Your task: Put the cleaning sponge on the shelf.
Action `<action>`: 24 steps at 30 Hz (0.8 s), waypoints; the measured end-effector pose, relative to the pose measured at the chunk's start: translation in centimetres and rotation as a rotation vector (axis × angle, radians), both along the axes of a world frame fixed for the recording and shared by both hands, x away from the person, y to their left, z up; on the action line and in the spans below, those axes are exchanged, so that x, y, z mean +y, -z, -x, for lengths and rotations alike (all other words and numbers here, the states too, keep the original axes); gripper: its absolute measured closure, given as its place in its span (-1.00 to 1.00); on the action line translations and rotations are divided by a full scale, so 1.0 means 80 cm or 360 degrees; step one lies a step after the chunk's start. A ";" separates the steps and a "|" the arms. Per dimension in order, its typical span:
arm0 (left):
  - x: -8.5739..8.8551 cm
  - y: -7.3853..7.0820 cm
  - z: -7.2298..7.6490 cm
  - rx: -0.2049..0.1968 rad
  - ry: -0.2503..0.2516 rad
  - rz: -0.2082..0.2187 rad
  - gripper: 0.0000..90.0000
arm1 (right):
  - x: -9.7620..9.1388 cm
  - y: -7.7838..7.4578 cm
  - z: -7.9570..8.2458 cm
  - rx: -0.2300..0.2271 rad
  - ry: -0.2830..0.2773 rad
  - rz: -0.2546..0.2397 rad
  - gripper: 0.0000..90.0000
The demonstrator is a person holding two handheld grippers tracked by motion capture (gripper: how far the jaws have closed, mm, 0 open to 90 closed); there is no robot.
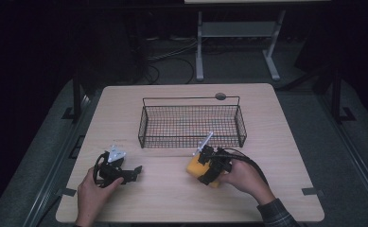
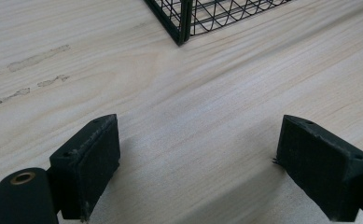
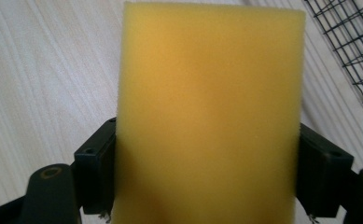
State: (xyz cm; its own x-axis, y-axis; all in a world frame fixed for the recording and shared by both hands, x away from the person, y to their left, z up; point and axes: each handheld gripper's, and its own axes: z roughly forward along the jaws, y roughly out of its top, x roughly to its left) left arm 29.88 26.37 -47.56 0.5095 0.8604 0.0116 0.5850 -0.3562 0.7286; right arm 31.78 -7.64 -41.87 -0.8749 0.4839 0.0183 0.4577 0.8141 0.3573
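Now the right gripper (image 3: 207, 186) squeezes a yellow sponge (image 3: 209, 116) between its jaws, near the front of the wire basket (image 1: 191, 124). Keep the squeeze firm, lift the sponge over the near rim, then let go inside. Off to the left, the left gripper (image 2: 198, 158) rests, jaws wide apart with nothing in them.

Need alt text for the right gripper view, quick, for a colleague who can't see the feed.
A yellow sponge stands upright between the right gripper's two black jaws, which press on its left and right sides. Behind it lies the pale wooden table, with a corner of the black wire basket at the upper right.
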 end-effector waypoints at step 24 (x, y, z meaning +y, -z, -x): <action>0.000 0.000 0.000 -0.0001 0.0000 0.0000 -0.72 | -0.032 -0.020 -0.005 -0.0010 0.0073 -0.0012 -0.51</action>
State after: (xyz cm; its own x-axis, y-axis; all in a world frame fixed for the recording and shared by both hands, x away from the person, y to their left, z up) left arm 29.88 26.37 -47.57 0.5093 0.8605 0.0115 0.5848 -0.3559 0.7289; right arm 32.15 -10.20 -40.29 -0.8521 0.5232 0.0164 0.4919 0.7897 0.3665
